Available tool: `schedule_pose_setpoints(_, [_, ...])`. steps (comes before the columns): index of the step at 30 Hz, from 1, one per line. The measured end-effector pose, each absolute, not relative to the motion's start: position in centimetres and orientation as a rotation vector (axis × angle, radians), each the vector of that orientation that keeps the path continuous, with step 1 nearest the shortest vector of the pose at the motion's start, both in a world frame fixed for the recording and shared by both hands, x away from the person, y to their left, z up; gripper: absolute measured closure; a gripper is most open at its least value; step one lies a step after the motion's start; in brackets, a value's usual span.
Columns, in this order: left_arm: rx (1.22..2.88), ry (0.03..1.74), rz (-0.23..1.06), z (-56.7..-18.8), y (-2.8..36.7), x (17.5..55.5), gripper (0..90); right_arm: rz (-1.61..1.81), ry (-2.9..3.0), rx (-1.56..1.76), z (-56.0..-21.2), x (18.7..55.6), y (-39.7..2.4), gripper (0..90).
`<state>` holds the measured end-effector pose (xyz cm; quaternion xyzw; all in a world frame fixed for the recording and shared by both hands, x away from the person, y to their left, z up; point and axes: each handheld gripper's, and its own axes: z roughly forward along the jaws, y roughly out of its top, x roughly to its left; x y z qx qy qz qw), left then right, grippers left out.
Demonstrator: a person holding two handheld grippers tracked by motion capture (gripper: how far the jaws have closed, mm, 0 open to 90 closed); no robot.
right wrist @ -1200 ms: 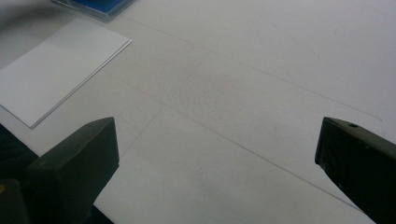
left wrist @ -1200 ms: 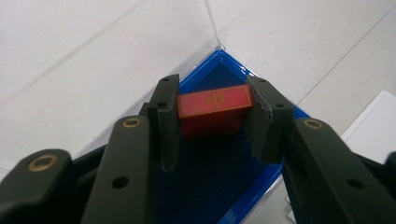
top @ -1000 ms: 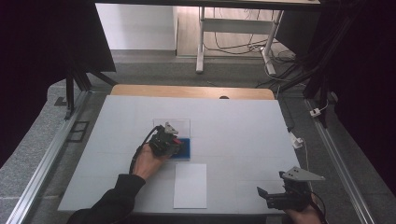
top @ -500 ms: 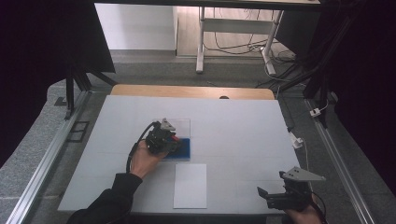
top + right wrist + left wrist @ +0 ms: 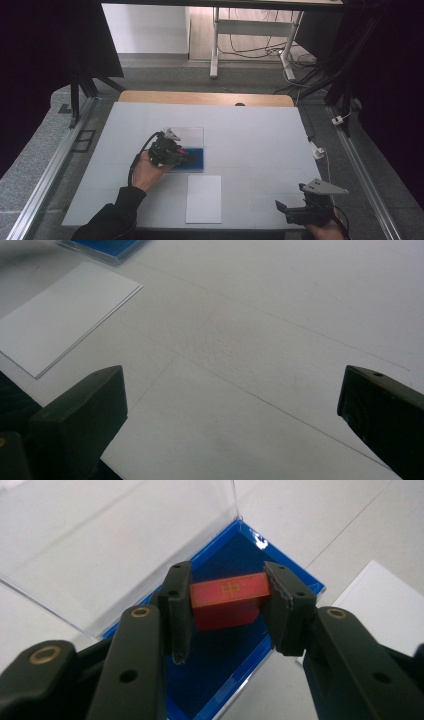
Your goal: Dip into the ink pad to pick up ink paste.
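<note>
the left tongs [image 5: 227, 610] were clamped on the red block [image 5: 230, 600] over the blue tray [image 5: 220, 665]; a slack squeeze could drop it. the right tongs [image 5: 232, 415] hung apart, idle.

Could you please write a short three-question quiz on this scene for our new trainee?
1. True or false: the left gripper is shut on the small red rectangular block with a gold mark.
2. What lies under that block: A) the flat white sheet of paper, B) the blue-lined box with a clear hinged lid, C) bare white table?
3. How do the fingers of the right gripper stand?

Key:
1. True.
2. B.
3. Wide apart, nothing between them, over the table.
</note>
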<state>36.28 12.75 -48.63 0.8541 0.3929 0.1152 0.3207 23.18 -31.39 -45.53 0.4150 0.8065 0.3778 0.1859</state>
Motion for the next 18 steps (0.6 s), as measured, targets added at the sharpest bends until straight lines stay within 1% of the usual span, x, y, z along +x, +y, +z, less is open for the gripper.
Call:
schedule_pose_setpoints(10, [2.270,1.030,0.341,-49.8,12.2,36.2,57.9,1.065,2.271,1.170,-45.5,23.2,-31.4,0.0])
schedule_pose_setpoints(14, [2.285,1.008,0.385,-50.0,11.9,35.8,58.0,1.064,2.272,1.169,-45.5,23.2,-31.4,0.0])
schedule_pose_setpoints(18, [2.250,1.036,0.394,-50.3,12.0,35.5,58.1,1.064,2.273,1.171,-45.6,23.2,-31.3,0.0])
